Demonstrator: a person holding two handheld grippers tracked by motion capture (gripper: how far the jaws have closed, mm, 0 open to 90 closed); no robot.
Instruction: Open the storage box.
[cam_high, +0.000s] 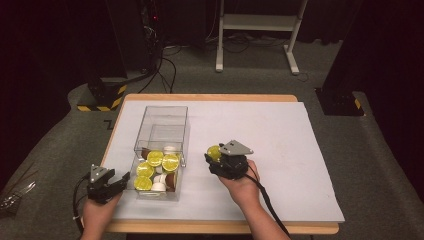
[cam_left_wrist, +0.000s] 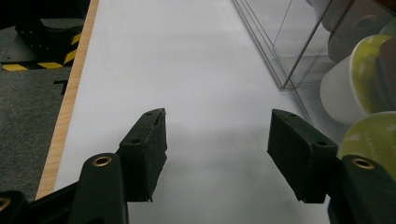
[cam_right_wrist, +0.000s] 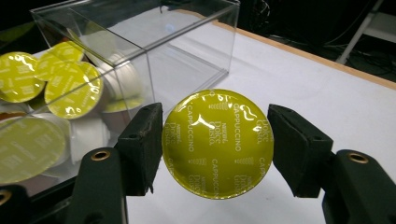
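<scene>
Right gripper view: right gripper pinches yellow pod between its pads; keep squeezing, probably bound for the clear box. Left gripper wide, w/ nothing inside.

Right gripper: two black jaws rising from bottom edge, pads pressed on both sides of yellow-green foil-lidded coffee capsule, lid facing camera, printed "Dolce Gusto" and "Cappuccino". Capsule held above white table surface. Clear plastic box behind and left, touching table; more yellow-lidded capsules and white capsule bodies inside. Wooden table edge at upper right, dark floor beyond.
</scene>
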